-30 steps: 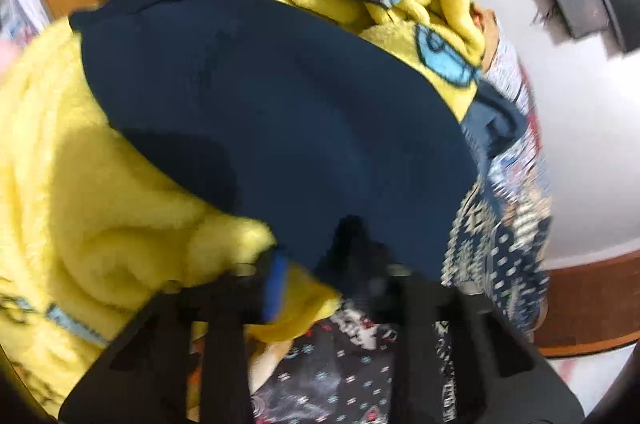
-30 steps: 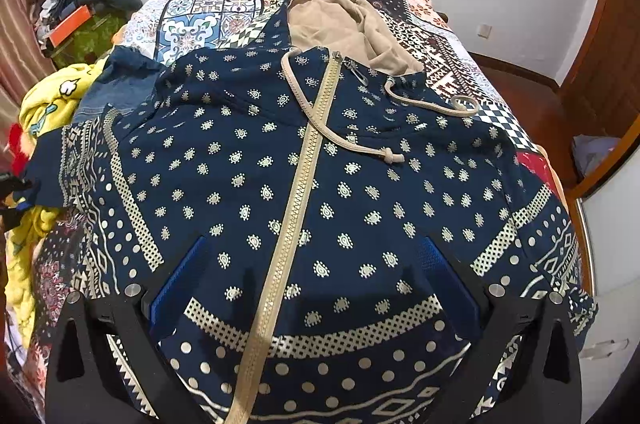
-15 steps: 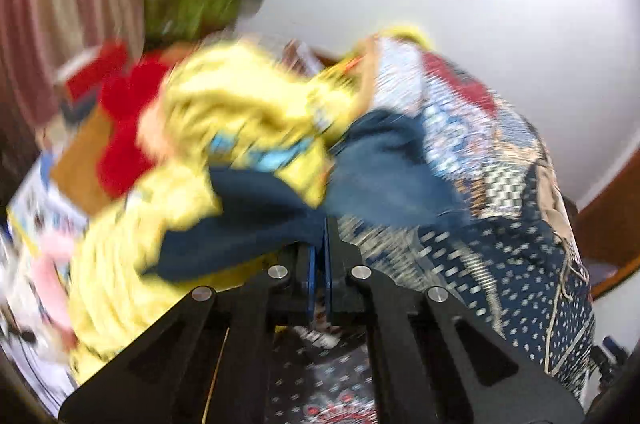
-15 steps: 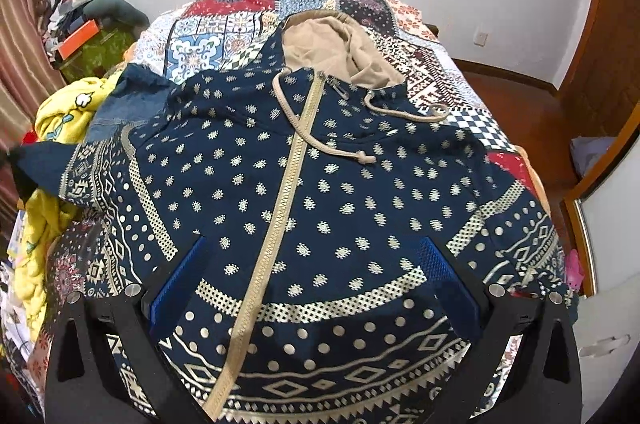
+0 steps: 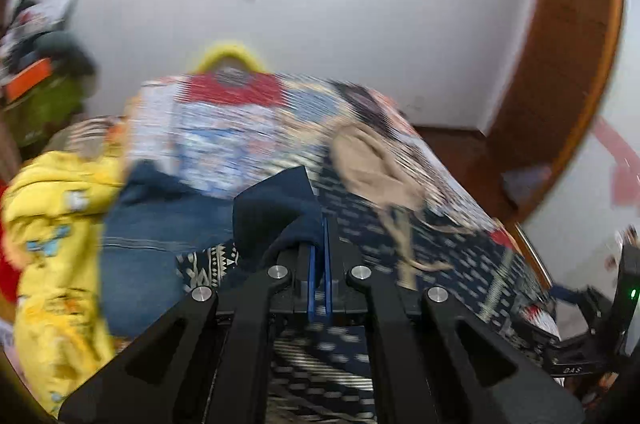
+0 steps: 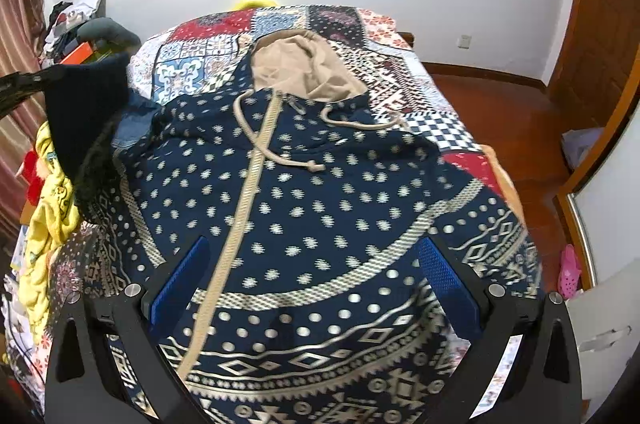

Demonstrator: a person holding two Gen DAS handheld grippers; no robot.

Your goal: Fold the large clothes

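Your left tool [image 5: 319, 260]: matte black angular arms, silver screw heads, blue pads, your right tool [image 6: 312, 284]: same black frame, blue ribbed pads, silver screws

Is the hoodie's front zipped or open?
Zipped: the beige zipper runs closed down the spread navy hoodie, beige hood flat; only its sleeve cuff is lifted.

Your left gripper [image 5: 319, 256] is pinching with its blue pads pressed together on a fold of dark cloth, and it is sitting raised at the left edge of the right wrist view. Your right gripper [image 6: 316, 288] is hovering with its jaws spread wide, gripping nothing.
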